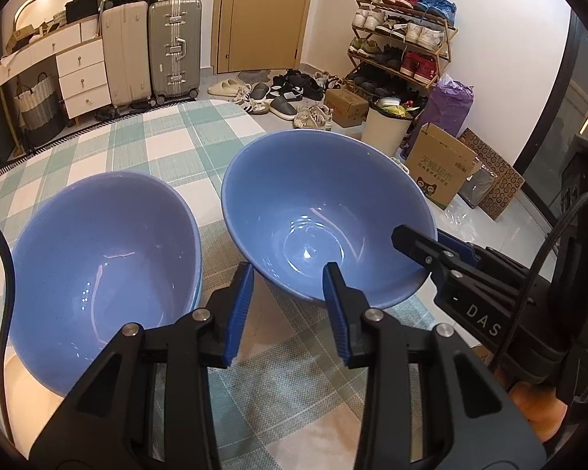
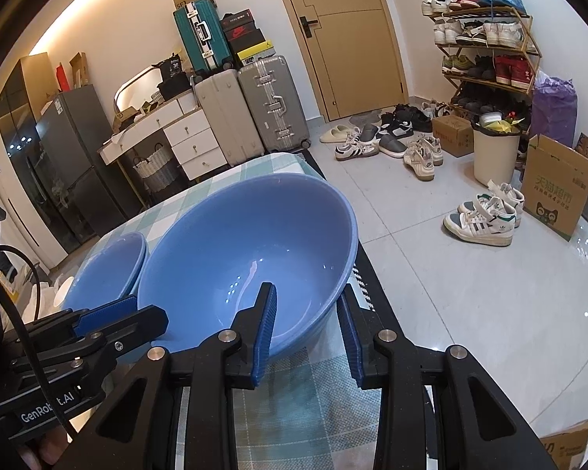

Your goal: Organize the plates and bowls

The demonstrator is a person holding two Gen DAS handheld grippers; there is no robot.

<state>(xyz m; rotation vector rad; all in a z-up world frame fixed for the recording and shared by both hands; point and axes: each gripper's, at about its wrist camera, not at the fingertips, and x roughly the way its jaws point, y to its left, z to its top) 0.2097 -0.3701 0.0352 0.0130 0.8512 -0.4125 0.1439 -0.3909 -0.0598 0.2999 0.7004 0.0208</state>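
Note:
Two blue bowls are over a green-and-white checked tablecloth point(image 1: 145, 145). The left bowl point(image 1: 98, 274) rests on the table. The right bowl point(image 1: 325, 211) is tilted and lifted; my right gripper point(image 1: 431, 250) clamps its right rim. In the right wrist view the held bowl point(image 2: 247, 250) sits between my right gripper's point(image 2: 307, 313) fingers, one pad inside and one outside the rim. The other bowl point(image 2: 106, 270) lies behind it to the left. My left gripper point(image 1: 288, 297) is open and empty in front of both bowls; it also shows in the right wrist view point(image 2: 109, 321).
The table's right edge point(image 2: 364, 286) drops to a tiled floor with scattered shoes point(image 2: 482, 215). A white bin point(image 1: 384, 125), cardboard boxes point(image 1: 439, 168), a shoe rack point(image 1: 403, 35), suitcases point(image 1: 172, 51) and a drawer unit point(image 1: 82, 74) stand beyond.

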